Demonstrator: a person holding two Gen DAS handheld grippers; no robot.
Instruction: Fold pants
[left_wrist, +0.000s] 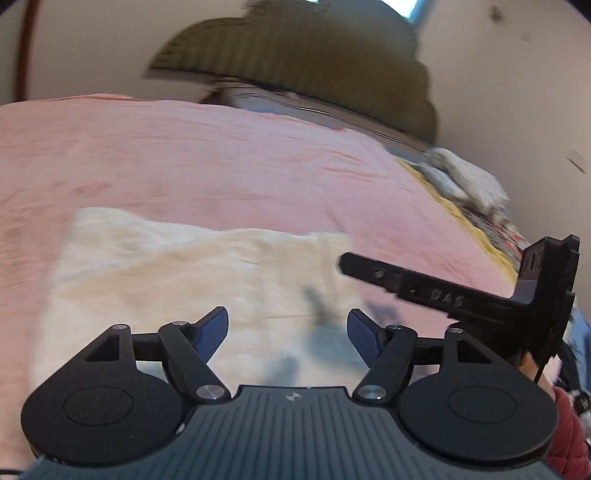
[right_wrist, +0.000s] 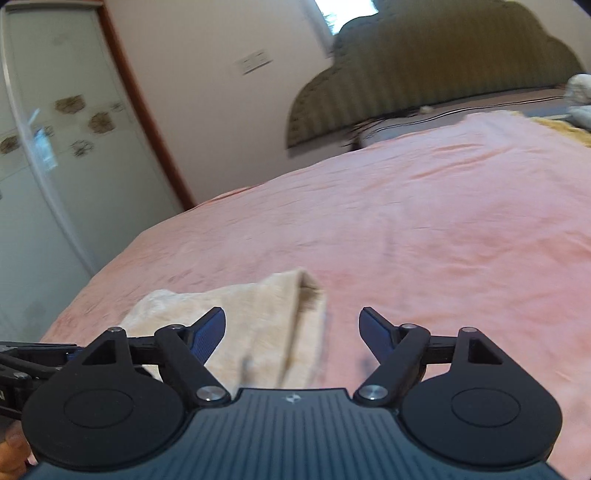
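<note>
Cream pants (left_wrist: 192, 273) lie folded flat on a pink bed cover (left_wrist: 221, 155). My left gripper (left_wrist: 288, 332) is open and empty, hovering just above the pants. In its view the right gripper's black finger (left_wrist: 406, 284) reaches in from the right over the pants' right edge. In the right wrist view the pants (right_wrist: 258, 325) lie in front of and under my right gripper (right_wrist: 291, 332), which is open and empty. Their folded end (right_wrist: 306, 288) points away. The image is motion blurred.
An olive padded headboard (left_wrist: 314, 66) stands at the far end of the bed. A heap of pale clothes (left_wrist: 461, 177) and a yellow patterned blanket (left_wrist: 465, 221) lie along the bed's right side. A white door (right_wrist: 55, 147) stands beyond the bed's left edge.
</note>
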